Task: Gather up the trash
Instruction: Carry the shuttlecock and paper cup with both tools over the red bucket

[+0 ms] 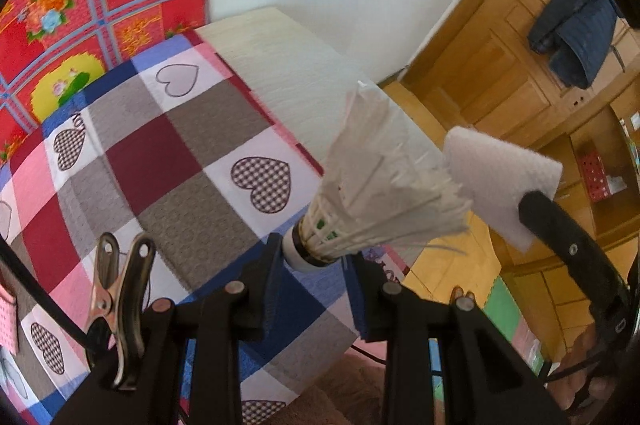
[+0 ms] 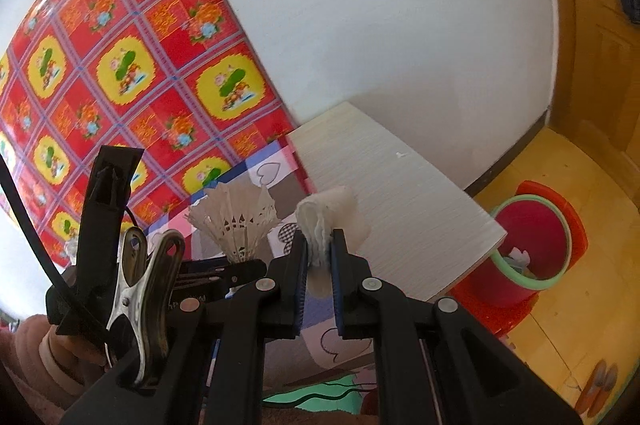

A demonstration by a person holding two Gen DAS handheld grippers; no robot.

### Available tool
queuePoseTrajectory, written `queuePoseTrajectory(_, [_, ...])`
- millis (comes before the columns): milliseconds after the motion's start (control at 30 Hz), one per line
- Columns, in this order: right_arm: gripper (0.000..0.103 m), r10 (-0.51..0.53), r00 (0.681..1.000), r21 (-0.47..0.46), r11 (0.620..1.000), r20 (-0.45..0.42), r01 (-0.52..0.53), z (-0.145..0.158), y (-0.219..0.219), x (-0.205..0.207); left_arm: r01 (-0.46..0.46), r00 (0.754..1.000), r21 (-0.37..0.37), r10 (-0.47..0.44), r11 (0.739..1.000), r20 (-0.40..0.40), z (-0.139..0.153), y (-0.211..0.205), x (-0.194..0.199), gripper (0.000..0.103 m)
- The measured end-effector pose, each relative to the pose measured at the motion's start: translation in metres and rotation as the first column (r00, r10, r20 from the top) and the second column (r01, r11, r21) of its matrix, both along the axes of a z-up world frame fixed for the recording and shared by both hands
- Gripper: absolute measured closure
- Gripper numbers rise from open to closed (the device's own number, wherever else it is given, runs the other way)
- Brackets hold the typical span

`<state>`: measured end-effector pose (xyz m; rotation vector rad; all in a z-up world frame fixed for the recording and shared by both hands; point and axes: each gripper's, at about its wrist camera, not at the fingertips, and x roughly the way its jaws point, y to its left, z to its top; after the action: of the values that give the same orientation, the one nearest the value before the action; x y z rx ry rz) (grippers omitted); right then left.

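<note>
My left gripper (image 1: 316, 257) is shut on the cork base of a white feather shuttlecock (image 1: 380, 177), held above the checked tablecloth (image 1: 160, 153). The shuttlecock also shows in the right wrist view (image 2: 236, 221), left of my right gripper. My right gripper (image 2: 319, 257) is shut on a folded white tissue (image 2: 320, 225), raised above the table's right part. In the left wrist view the tissue (image 1: 500, 177) sits to the right of the shuttlecock, on the right gripper's black finger (image 1: 560, 237). A red trash bin with a green rim (image 2: 528, 241) stands on the floor right of the table.
The pale wooden table top (image 2: 400, 217) juts past the cloth toward the white wall. A red and yellow patterned sheet (image 2: 120, 65) hangs on the wall at the left. Wooden cabinets with a dark jacket (image 1: 576, 37) stand at the right. Slippers (image 2: 600, 389) lie on the yellow floor.
</note>
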<state>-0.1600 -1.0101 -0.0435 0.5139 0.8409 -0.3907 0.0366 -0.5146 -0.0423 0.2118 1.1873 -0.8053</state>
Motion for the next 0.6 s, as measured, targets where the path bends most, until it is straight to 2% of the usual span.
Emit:
queuePoseTrajectory(300, [0.091,-0.046,0.999,0.003,0.999,0.008,0.046,0.001,-0.012,-0.006,0.044,0.999,0.018,-0.044,0.999,0.010,0.001,-0.016,-0.007,0.072])
queuePoseTrajectory(600, [0.091,-0.031,0.999,0.002,1.000,0.004,0.031,-0.001,-0.039,-0.018,0.049,0.998,0.024,-0.050,0.998,0.025,0.001,-0.049,-0.021,0.072])
